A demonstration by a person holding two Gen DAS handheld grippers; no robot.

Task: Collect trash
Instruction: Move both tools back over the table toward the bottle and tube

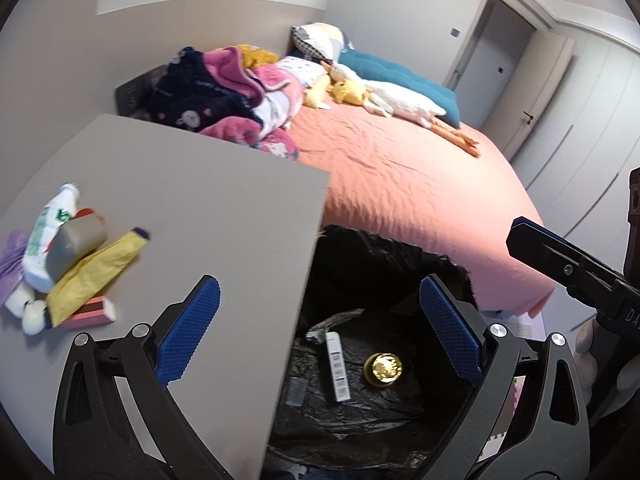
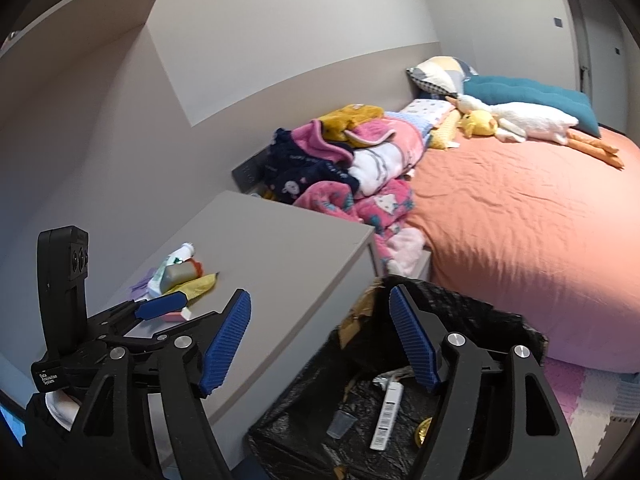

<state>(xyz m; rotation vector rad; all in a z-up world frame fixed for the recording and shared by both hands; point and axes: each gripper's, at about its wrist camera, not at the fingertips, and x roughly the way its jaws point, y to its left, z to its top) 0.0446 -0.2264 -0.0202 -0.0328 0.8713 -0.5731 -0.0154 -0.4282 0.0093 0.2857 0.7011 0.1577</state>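
Note:
A bin lined with a black bag (image 1: 360, 432) (image 2: 316, 432) stands between the grey nightstand (image 1: 200, 208) (image 2: 280, 248) and the bed. Inside lie a white barcoded box (image 1: 337, 366) (image 2: 387, 416), a gold round lid (image 1: 383, 368), a small clear cup (image 2: 340, 424) and a crumpled wrapper (image 1: 332, 322). My left gripper (image 1: 320, 332) is open and empty over the bin's edge. My right gripper (image 2: 320, 340) is open and empty above the bin. A pile on the nightstand holds a white bottle (image 1: 46, 236), a grey cylinder (image 1: 74, 242), a yellow tube (image 1: 94, 272) (image 2: 196, 284) and a pink block (image 1: 90, 316).
The bed with an orange sheet (image 1: 400, 168) (image 2: 520, 220) lies right of the bin. Pink and navy clothes (image 1: 232, 96) (image 2: 344, 168), pillows and a white plush goose (image 1: 400, 100) (image 2: 532, 120) lie on it. Foam mats (image 2: 580, 392) cover the floor. Wardrobe doors (image 1: 580, 100) stand far right.

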